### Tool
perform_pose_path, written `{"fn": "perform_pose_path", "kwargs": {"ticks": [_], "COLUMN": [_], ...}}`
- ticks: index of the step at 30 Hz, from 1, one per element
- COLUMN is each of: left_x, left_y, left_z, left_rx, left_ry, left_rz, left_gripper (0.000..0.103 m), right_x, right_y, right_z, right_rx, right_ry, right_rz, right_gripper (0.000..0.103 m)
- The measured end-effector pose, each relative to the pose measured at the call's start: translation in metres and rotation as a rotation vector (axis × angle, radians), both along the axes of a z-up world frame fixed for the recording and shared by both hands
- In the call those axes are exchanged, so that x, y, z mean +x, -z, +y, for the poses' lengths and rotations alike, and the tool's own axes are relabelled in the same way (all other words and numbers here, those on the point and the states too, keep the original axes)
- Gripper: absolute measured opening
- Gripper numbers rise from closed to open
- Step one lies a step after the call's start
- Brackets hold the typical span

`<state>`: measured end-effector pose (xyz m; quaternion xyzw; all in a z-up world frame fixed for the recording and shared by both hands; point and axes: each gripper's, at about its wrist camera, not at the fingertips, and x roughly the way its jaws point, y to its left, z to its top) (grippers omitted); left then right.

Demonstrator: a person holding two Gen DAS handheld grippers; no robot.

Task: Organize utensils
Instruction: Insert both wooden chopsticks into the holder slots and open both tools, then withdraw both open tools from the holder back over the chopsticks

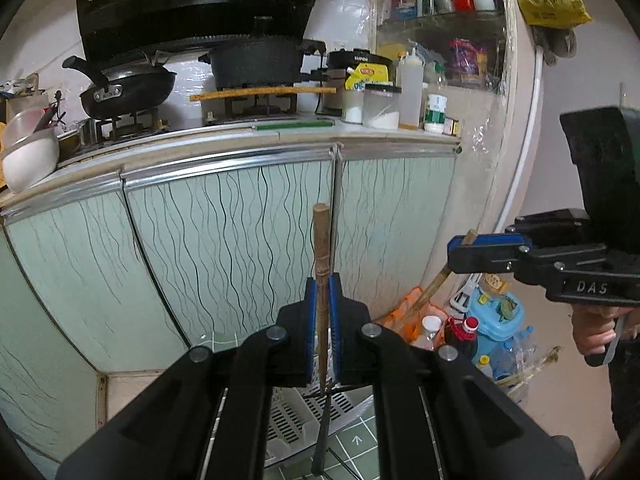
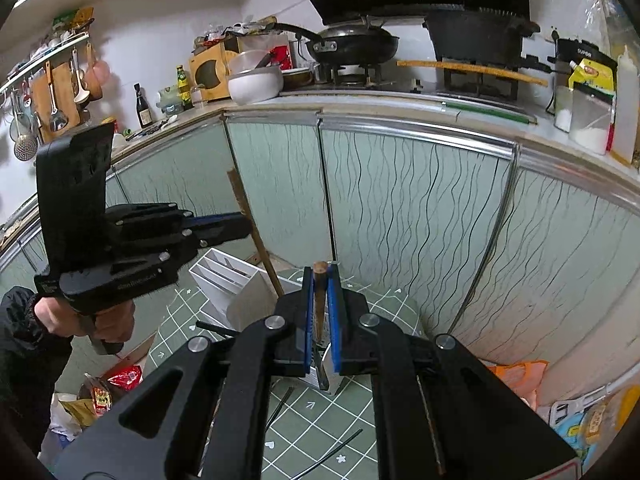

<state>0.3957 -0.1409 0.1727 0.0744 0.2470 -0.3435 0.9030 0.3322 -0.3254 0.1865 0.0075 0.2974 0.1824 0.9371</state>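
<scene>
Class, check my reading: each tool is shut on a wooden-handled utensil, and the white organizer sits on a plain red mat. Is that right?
Not quite. The mat under the white organizer is green with a white grid, as the right wrist view shows. The rest holds: the left tool and the right tool are each shut on a wooden-handled utensil.

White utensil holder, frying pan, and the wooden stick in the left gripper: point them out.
white utensil holder (image 2: 224, 276), right wrist view, slotted top.
frying pan (image 1: 128, 90), left wrist view, outer wall.
wooden stick (image 1: 321, 240), left wrist view, upper shaft.
</scene>
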Motion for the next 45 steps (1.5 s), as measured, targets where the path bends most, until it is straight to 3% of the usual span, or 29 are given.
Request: {"fn": "perform_pose_path", "kwargs": {"ticks": [10,11,12,13,14,16,17,18,31,45], "left_x": [-0.003,-0.003,-0.005,-0.006,-0.011,-0.017,-0.018,-0.021,-0.086,-0.177], "left_y": [0.025,0.025,0.026,0.025,0.024,0.023,0.022,0.022,0.006,0.009], "left_z": [-0.007,-0.007,-0.006,-0.004,0.0,0.006,0.008,0.012,0.046,0.066], "left_rx": [0.045,0.05,0.058,0.063,0.055,0.049,0.053,0.056,0.075,0.076], "left_ry": [0.018,0.015,0.003,-0.009,-0.019,-0.026,-0.039,-0.063,-0.209,-0.257], "left_rz": [-0.002,-0.004,-0.011,-0.02,-0.049,-0.063,-0.061,-0.064,-0.126,-0.115], "left_gripper": [0.01,0.019,0.032,0.073,0.089,0.09,0.093,0.094,0.099,0.099], "right_x": [0.004,0.004,0.001,-0.001,-0.004,-0.01,-0.013,-0.016,-0.077,-0.154], "right_y": [0.021,0.022,0.023,0.022,0.021,0.02,0.021,0.021,0.03,0.043], "right_z": [0.002,0.002,0.001,0.0,-0.001,-0.005,-0.007,-0.008,0.003,0.008], "right_rx": [-0.038,-0.044,-0.045,-0.045,-0.043,-0.036,-0.034,-0.032,-0.075,-0.055], "right_ry": [-0.023,-0.021,-0.017,-0.01,-0.003,0.011,0.019,0.022,0.061,0.089], "right_rz": [-0.005,-0.004,-0.011,-0.022,-0.036,-0.047,-0.049,-0.053,-0.079,-0.077], "right_gripper": [0.009,0.024,0.05,0.061,0.073,0.08,0.091,0.095,0.095,0.095]}}
